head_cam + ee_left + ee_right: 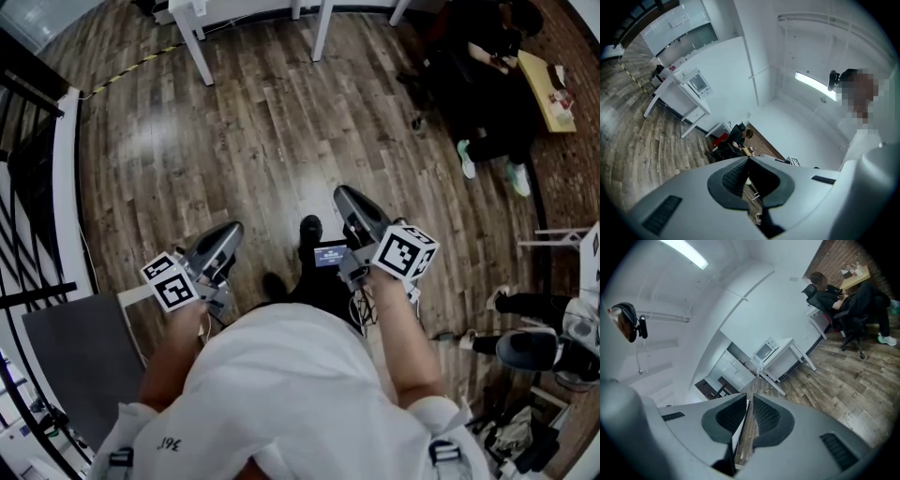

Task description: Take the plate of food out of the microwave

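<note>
No plate of food shows in any view. The microwave is small and white and stands far across the room on a white table. I stand on the wooden floor with both grippers held out at waist height and pointing forward. My left gripper is shut, its tips touching, with nothing in it. The jaws of my right gripper stand barely apart, a thin slit with only floor showing through it.
A person sits on an office chair by a small wooden desk at the right. White table legs stand ahead. A black railing and a grey panel are at my left. Someone's legs and gear lie at the right.
</note>
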`<act>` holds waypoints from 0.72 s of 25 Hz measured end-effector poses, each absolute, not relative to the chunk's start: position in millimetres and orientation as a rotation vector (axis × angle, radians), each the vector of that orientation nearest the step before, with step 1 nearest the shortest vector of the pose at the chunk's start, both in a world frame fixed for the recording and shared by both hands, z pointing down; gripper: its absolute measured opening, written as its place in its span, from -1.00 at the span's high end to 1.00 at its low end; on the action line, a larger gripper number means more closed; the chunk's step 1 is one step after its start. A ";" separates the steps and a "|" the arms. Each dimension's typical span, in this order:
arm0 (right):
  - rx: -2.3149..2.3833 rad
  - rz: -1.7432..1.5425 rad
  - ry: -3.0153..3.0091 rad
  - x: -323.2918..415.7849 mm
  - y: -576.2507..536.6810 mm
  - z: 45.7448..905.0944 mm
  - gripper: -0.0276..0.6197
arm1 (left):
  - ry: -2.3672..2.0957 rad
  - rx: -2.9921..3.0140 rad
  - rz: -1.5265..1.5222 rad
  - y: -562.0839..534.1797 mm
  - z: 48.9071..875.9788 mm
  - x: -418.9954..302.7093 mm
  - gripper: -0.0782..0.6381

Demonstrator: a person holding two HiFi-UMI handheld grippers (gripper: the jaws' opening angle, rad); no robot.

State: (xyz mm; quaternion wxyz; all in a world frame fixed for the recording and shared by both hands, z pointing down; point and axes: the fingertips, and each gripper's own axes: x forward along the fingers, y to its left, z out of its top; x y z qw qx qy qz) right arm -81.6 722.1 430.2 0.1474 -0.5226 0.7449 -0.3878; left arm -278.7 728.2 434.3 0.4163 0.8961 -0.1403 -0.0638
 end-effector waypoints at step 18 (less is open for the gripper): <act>-1.449 -1.210 2.166 84.0 512.3 429.4 0.82 | -0.452 2.247 -0.169 523.0 418.5 -84.3 0.80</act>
